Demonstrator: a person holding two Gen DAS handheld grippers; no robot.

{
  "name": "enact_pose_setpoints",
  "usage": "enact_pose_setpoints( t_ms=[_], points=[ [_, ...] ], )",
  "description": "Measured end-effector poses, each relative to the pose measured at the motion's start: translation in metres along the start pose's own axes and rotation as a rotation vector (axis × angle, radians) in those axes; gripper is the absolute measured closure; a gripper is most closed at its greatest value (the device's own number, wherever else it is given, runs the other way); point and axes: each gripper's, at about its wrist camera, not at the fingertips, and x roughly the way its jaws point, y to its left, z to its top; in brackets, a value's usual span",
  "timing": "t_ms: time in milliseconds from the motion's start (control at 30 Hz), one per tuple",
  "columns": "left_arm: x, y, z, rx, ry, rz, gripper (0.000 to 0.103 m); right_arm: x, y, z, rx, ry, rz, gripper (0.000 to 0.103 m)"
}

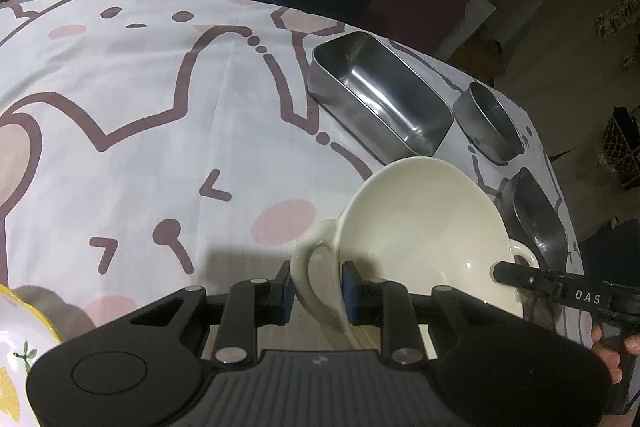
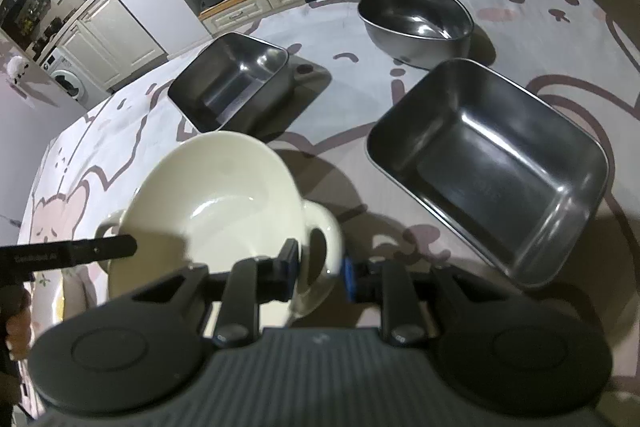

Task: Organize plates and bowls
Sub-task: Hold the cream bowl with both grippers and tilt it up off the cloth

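A cream bowl [image 1: 424, 239] with a loop handle on each side hangs between both grippers, tilted, its shadow on the cloth below. My left gripper [image 1: 316, 291] is shut on one handle [image 1: 316, 255], blue pads on either side of the loop. My right gripper [image 2: 318, 271] is shut on the opposite handle [image 2: 324, 239]. Each gripper also shows in the other's view: the right gripper [image 1: 508, 273] at the bowl's far handle, the left gripper [image 2: 120, 247] at the bowl's left rim. The bowl [image 2: 216, 199] is empty.
Three empty steel vessels stand on the cartoon-print tablecloth [image 1: 160, 131]: a large rectangular pan [image 2: 492, 167], a small rectangular pan [image 2: 236, 79] and a round bowl [image 2: 416, 19]. A yellow-rimmed floral dish [image 1: 16, 347] sits at the lower left. Cabinets and dark boxes stand beyond the table.
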Motion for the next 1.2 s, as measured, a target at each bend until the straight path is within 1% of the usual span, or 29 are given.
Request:
enact_pose_setpoints(
  t_ms=[233,533,833,967,1200],
  points=[
    [-0.001,-0.002,-0.001,0.007,-0.008,0.014,0.076,0.000,0.003,0.000,-0.005,0.005,-0.014,0.076],
    [0.000,-0.002,-0.001,0.006,-0.015,0.015,0.076,0.000,0.005,0.001,-0.009,0.005,-0.023,0.075],
    [0.001,-0.006,0.000,0.046,-0.006,0.030,0.075,0.001,0.011,0.000,-0.024,0.015,-0.045,0.075],
    [0.001,-0.006,0.000,0.055,-0.007,0.028,0.075,0.002,0.007,0.002,0.015,0.031,-0.034,0.075],
    [0.002,-0.009,0.000,0.087,-0.017,0.035,0.074,0.002,0.008,0.001,0.019,0.036,-0.035,0.075]
  ],
)
